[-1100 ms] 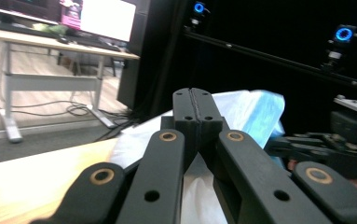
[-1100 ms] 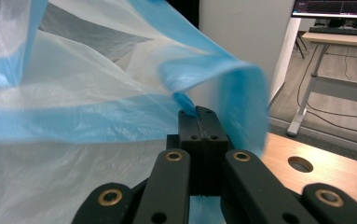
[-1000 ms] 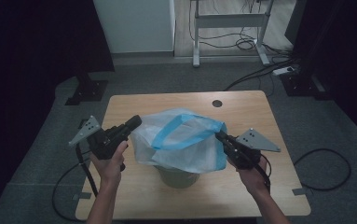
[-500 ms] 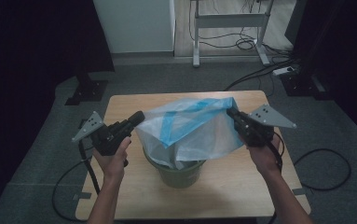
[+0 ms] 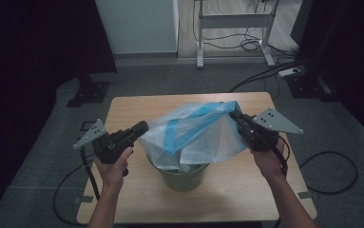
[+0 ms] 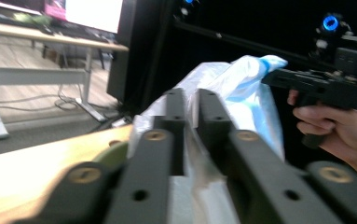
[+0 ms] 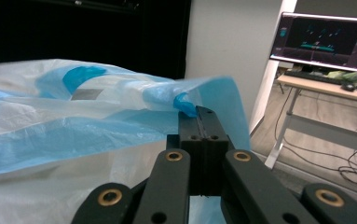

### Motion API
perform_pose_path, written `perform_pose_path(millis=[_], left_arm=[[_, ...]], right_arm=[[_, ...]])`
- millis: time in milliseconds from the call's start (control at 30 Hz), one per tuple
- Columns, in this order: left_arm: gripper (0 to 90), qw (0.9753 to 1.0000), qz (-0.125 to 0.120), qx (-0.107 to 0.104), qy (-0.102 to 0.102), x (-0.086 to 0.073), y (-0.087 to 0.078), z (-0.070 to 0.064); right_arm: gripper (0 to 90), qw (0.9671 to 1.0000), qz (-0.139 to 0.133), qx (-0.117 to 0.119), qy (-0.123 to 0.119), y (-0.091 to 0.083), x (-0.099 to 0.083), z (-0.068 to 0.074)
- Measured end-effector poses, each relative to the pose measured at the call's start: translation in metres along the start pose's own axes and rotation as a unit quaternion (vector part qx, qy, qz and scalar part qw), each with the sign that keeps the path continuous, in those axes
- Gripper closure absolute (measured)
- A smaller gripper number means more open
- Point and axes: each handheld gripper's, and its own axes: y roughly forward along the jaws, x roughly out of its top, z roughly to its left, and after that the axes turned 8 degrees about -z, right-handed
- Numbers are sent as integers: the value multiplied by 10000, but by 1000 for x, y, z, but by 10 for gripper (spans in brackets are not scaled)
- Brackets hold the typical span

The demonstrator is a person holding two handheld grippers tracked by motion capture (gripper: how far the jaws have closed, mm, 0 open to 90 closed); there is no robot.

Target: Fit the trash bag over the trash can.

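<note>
A translucent white plastic bag with a blue band (image 5: 194, 133) hangs stretched above a green bin (image 5: 184, 176) at the table's middle, its lower part still inside the bin. My left gripper (image 5: 144, 127) is shut on the bag's left edge; in the left gripper view the jaws pinch the white film (image 6: 190, 140). My right gripper (image 5: 233, 115) is shut on the bag's blue rim at the upper right, and the right gripper view shows that blue rim (image 7: 185, 105) clamped at the jaw tips (image 7: 197, 112). The right gripper is held higher and farther back than the left.
The wooden table (image 5: 246, 190) has bare surface around the bin. Black cables (image 5: 327, 175) trail off both sides onto the grey floor. A white desk frame (image 5: 232, 28) and cabinet (image 5: 137, 23) stand behind the table.
Both grippers have pulled the bag upward and apart. The right gripper rose and moved back and right; more of the bag has come out of the bin.
</note>
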Motion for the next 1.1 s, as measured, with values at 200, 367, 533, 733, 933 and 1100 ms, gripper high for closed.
perform_pose_path(millis=[200,367,533,733,933,1100], left_arm=[[444,9991,297,49,283,12,7,-7],[356,9976,403,135,555,21,13,-12],[331,9948,713,180,707,29,26,-6],[338,9888,1194,43,900,38,49,1],[499,9849,1401,-47,1012,35,59,1],[725,9864,1245,14,1070,29,60,-3]], right_arm=[[893,9999,89,141,47,4,-14,4],[893,9996,150,211,66,5,-22,8],[893,9995,170,230,98,4,-25,8],[893,9994,195,248,123,7,-27,8],[893,9994,210,245,143,7,-29,7],[893,9994,208,237,155,6,-30,7]])
